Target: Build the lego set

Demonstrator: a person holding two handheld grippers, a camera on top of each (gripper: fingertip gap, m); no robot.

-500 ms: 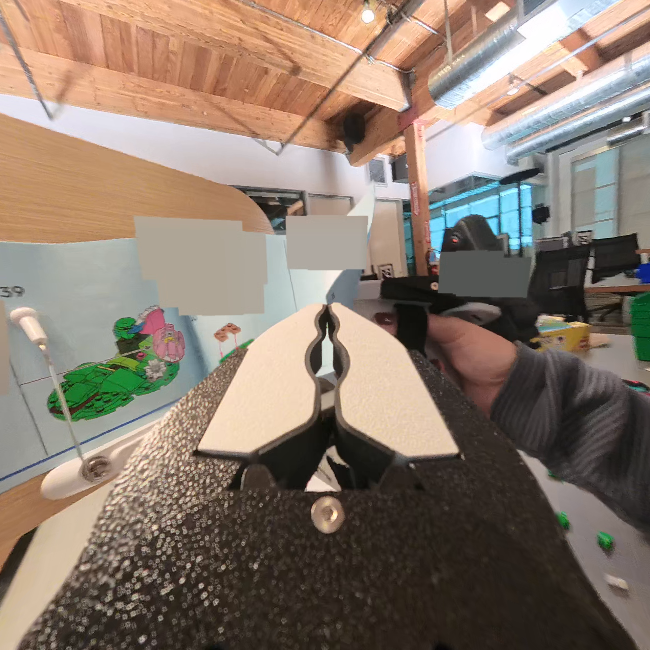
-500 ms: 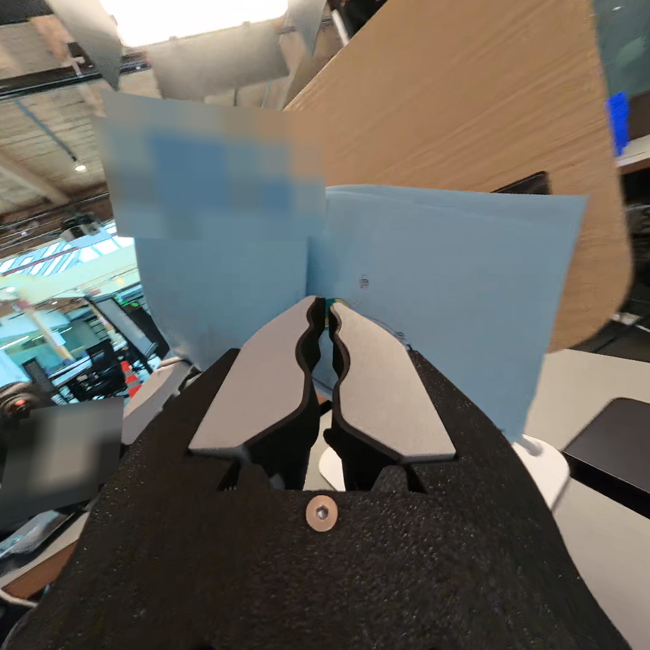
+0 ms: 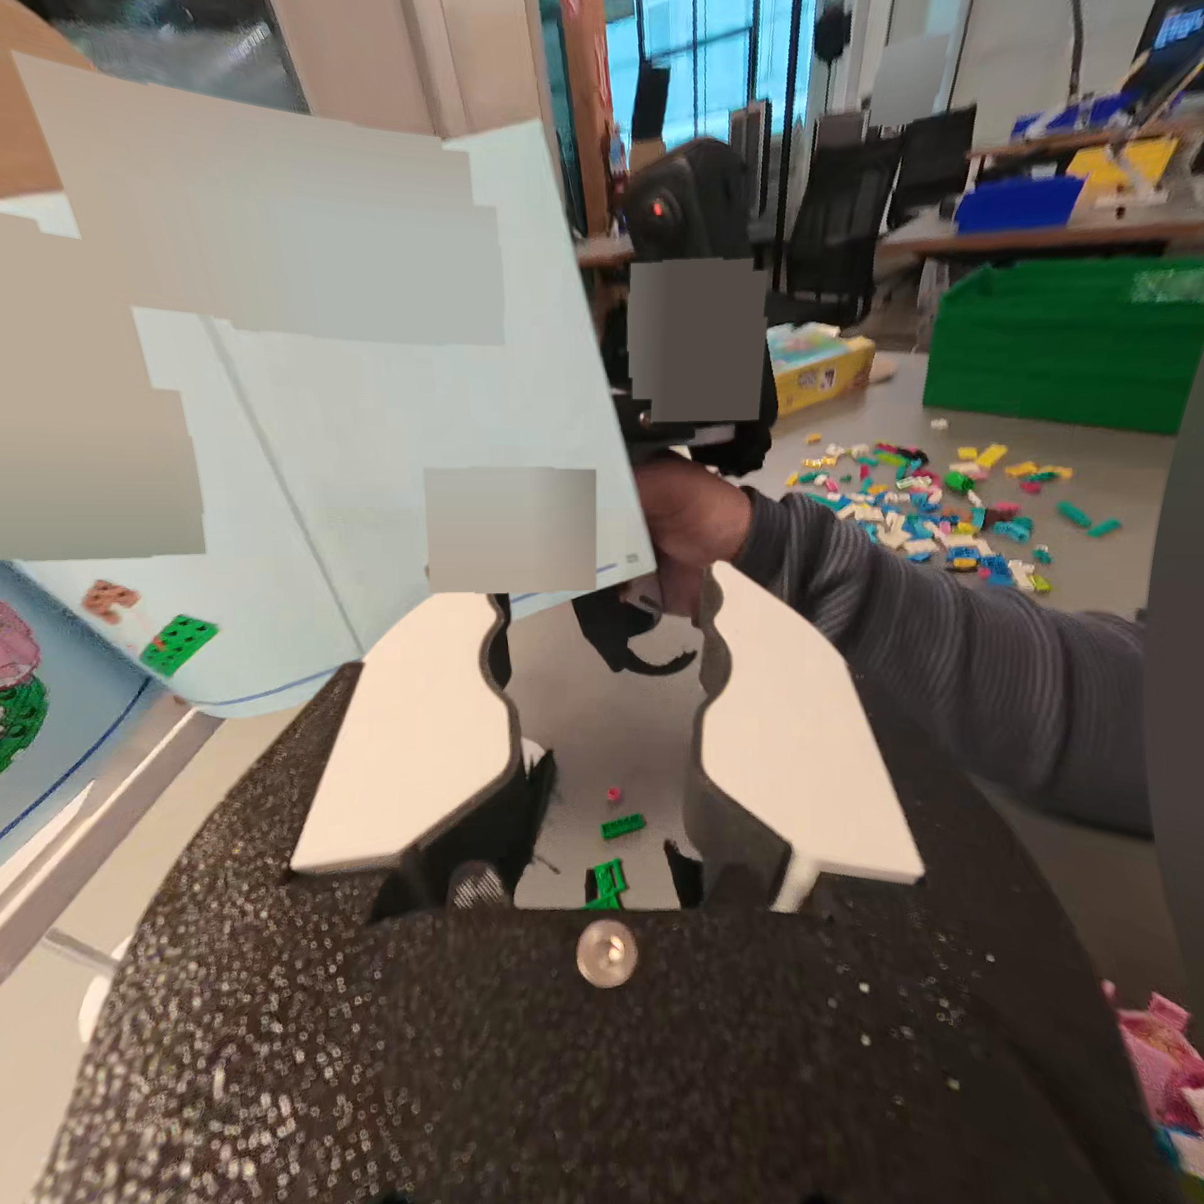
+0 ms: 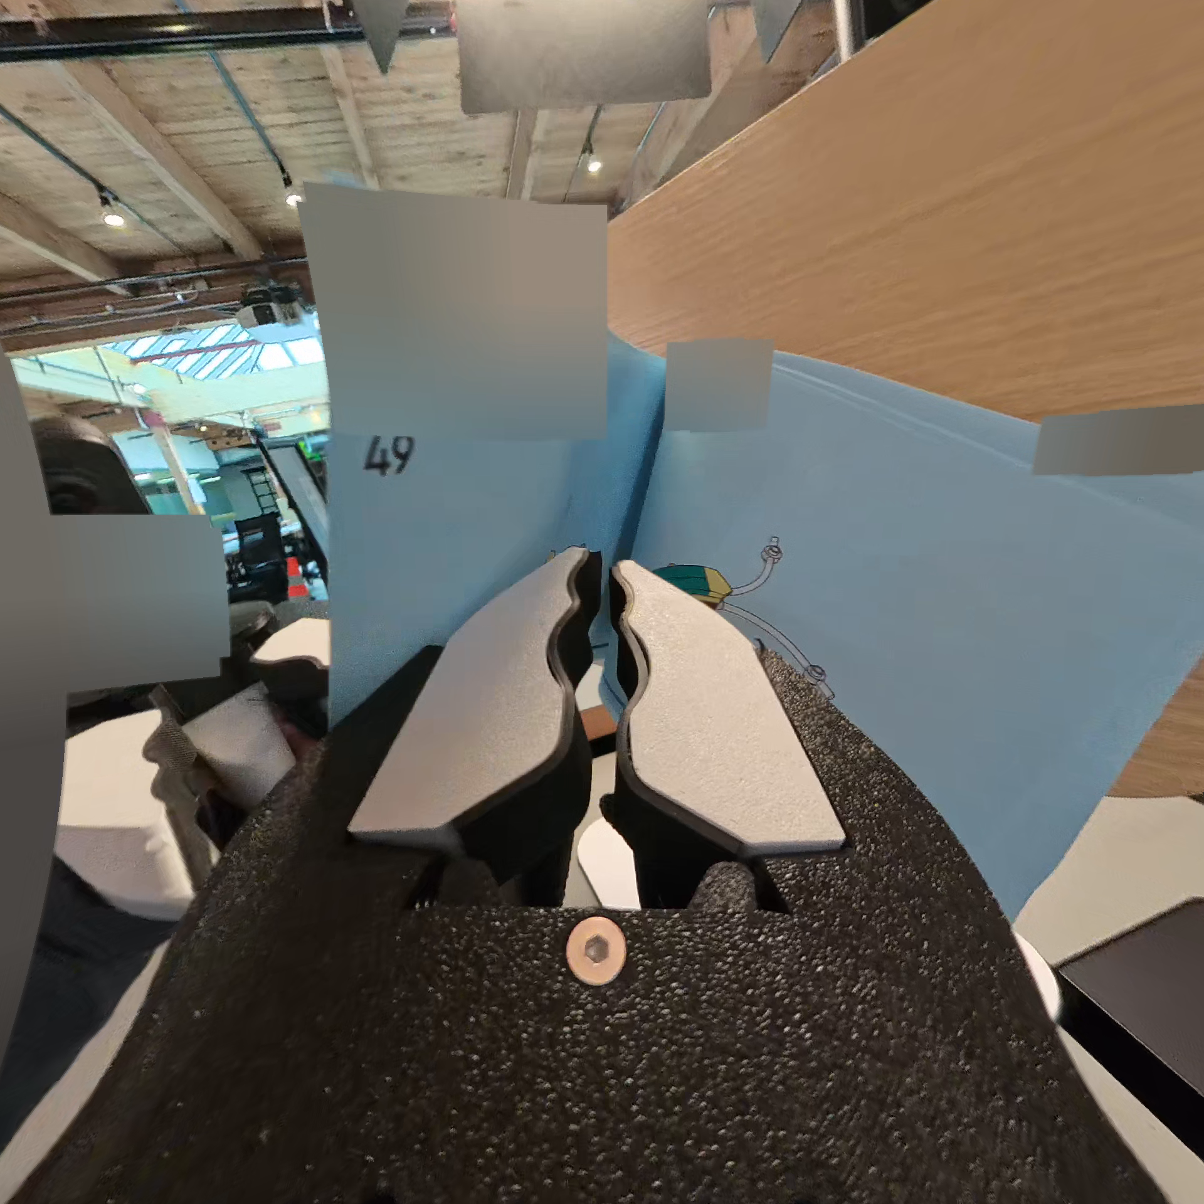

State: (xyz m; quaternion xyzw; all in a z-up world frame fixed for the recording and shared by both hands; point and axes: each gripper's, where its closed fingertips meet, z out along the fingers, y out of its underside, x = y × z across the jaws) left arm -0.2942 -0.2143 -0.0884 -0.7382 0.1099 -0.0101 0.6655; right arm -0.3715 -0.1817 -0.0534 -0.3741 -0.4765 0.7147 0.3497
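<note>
Between spread left fingers (image 3: 417, 730), green lego pieces (image 3: 622, 826) below

Matt paper booklet (image 4: 912, 586); wood-grain board (image 4: 945, 228); glossy plastic bricks (image 3: 925, 508); rough black tongs body (image 3: 521, 1042).

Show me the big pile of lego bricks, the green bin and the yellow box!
pile of lego bricks (image 3: 925, 515), left wrist view, middle.
green bin (image 3: 1055, 339), left wrist view, front wall.
yellow box (image 3: 824, 374), left wrist view, side.

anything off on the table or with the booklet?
Nothing damaged. Loose bricks lie scattered over the grey table, a few green ones apart below the open left tongs. One booklet page stands lifted, mid-turn; the right tongs are nearly shut beside it.
</note>
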